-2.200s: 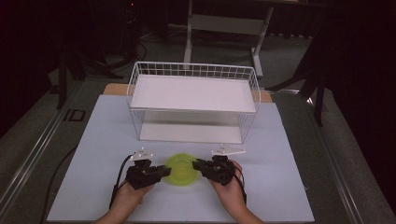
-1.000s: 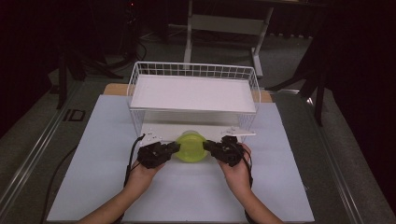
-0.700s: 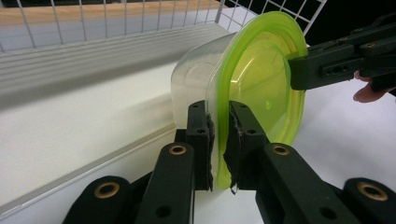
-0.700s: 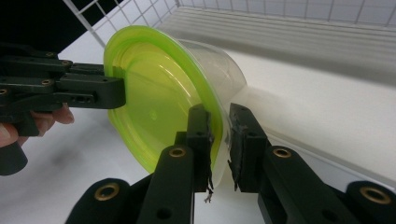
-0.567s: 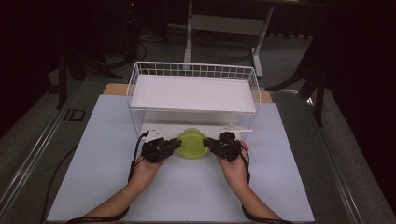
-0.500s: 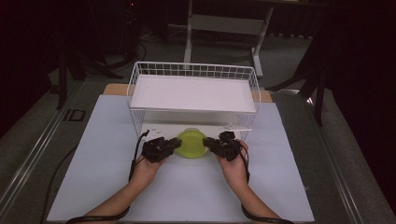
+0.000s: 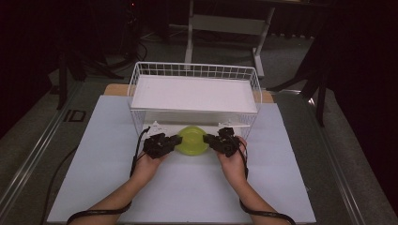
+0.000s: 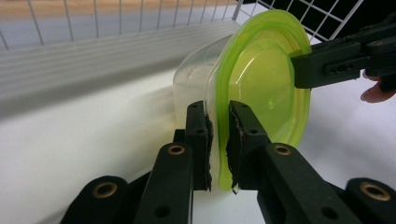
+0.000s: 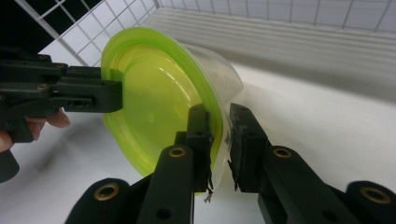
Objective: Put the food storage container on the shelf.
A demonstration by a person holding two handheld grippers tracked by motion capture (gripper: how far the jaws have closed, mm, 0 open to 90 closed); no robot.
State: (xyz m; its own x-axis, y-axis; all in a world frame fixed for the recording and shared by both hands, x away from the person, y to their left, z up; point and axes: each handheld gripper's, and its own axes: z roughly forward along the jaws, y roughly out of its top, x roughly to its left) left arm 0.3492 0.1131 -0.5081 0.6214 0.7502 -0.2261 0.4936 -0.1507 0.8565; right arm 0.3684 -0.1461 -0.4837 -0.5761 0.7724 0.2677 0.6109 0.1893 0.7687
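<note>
High view: left tool [image 7: 175, 140] and right tool [image 7: 209, 138] each pinch the lidded container's [image 7: 191, 139] opposite rims.

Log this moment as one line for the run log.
left gripper: shut on container rim | right gripper: shut on container rim | container: clear, green lid, at open front of wire rack, under its shelf

container [image 8: 196, 84] body: mostly behind green lid [image 8: 261, 79] | forearms: cut off at high view's bottom edge
</note>
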